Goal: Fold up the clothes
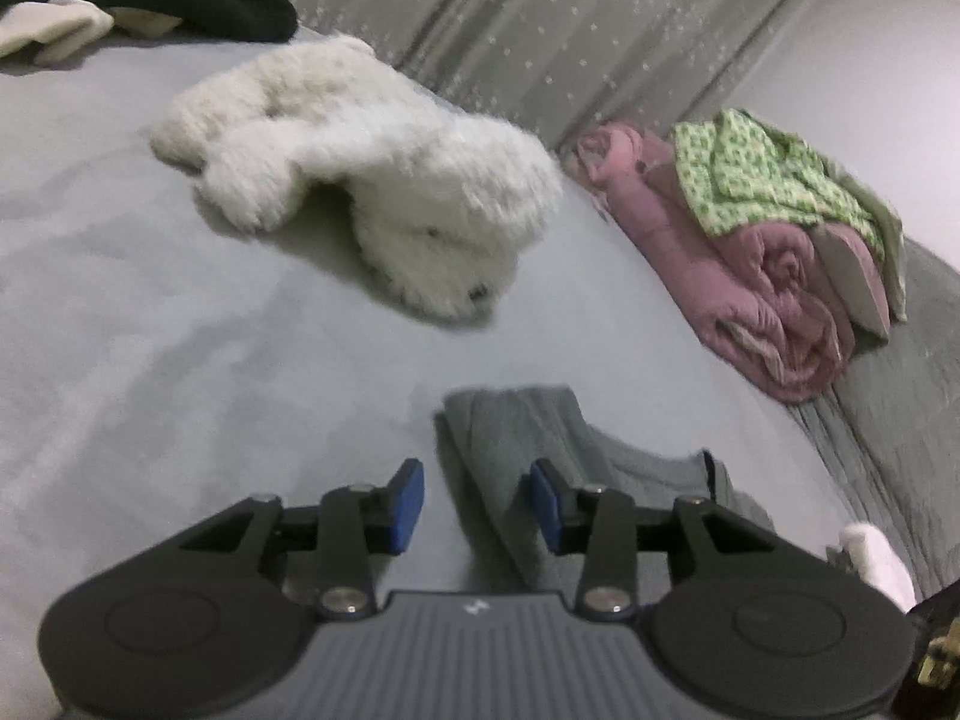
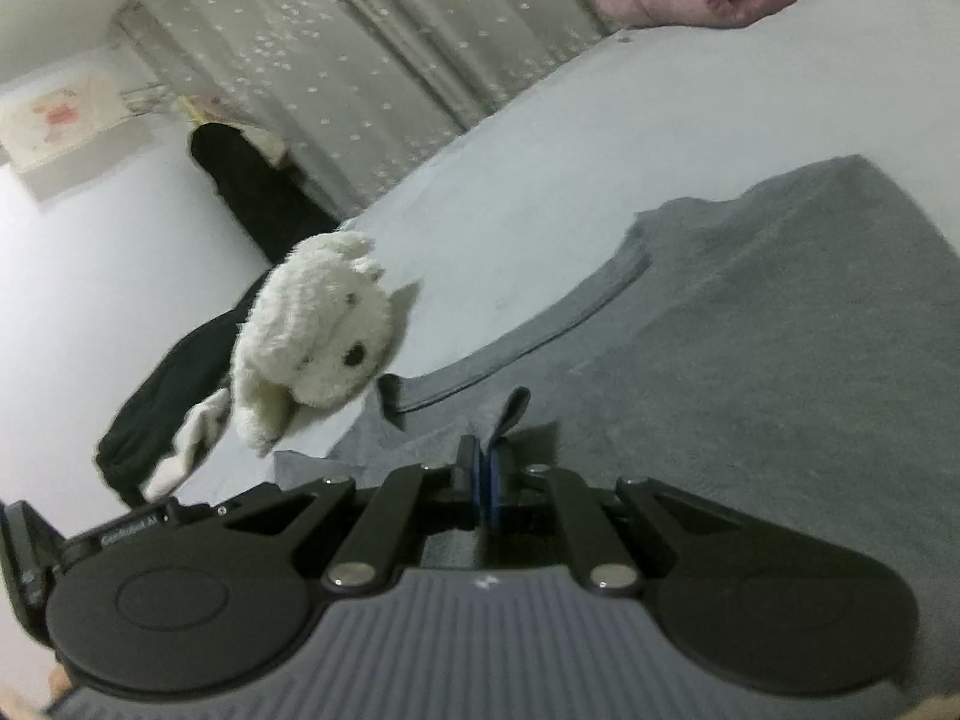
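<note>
The grey garment [image 2: 750,372] lay spread on the pale bed sheet [image 1: 150,312], and folding looked barely begun, by my reading. The right gripper [image 2: 483,480] was clamped on a pinch of its fabric near the neckline. The left gripper [image 1: 477,504] stood parted over a grey edge, its pads clear of the cloth. Beyond lay a white plush toy [image 1: 372,174] and bundled pink bedding [image 1: 762,288].
</note>
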A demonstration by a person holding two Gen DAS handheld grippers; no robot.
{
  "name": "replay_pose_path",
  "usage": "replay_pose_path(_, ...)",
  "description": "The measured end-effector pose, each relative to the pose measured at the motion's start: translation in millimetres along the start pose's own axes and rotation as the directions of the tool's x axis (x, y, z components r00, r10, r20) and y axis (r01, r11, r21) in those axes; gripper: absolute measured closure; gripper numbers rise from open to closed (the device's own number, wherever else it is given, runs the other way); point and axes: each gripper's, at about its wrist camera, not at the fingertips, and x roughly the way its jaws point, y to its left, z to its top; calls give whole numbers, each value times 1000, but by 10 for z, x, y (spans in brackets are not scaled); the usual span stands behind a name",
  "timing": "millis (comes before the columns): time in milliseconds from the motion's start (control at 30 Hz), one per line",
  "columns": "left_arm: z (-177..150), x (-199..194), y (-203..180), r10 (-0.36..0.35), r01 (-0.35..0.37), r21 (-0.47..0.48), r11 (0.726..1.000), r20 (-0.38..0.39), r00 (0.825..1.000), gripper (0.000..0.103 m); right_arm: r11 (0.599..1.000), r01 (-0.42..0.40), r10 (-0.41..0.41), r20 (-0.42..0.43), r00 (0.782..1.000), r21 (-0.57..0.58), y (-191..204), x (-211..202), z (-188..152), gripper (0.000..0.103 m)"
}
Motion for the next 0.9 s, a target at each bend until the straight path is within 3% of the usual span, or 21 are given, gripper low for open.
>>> replay_pose_path(100,-55,39,-103,-1,1,40,999,2,1000,60,995,96,-94,58,994,-27,61,-97,-4,99)
replay_pose_path(267,-40,57,-83,9,-10,25,1000,23,1000,58,990,139,-136,102,985,-26,100,-160,-25,99)
replay_pose_path(567,43,209,-155,36,-35,-14,999,44,998,59,988,150,-144,119,982,-43,141,-154,-42,99)
replay_pose_path(733,47,165,-317,-61,61,1,998,65,996,59,988,151,-147,112,983,-20,107,-143,-38,99)
replay_pose_path(900,12,-50,-248,16,-17,13,1000,111,994,59,990,139,-142,132,981,34,72,-226,13,99)
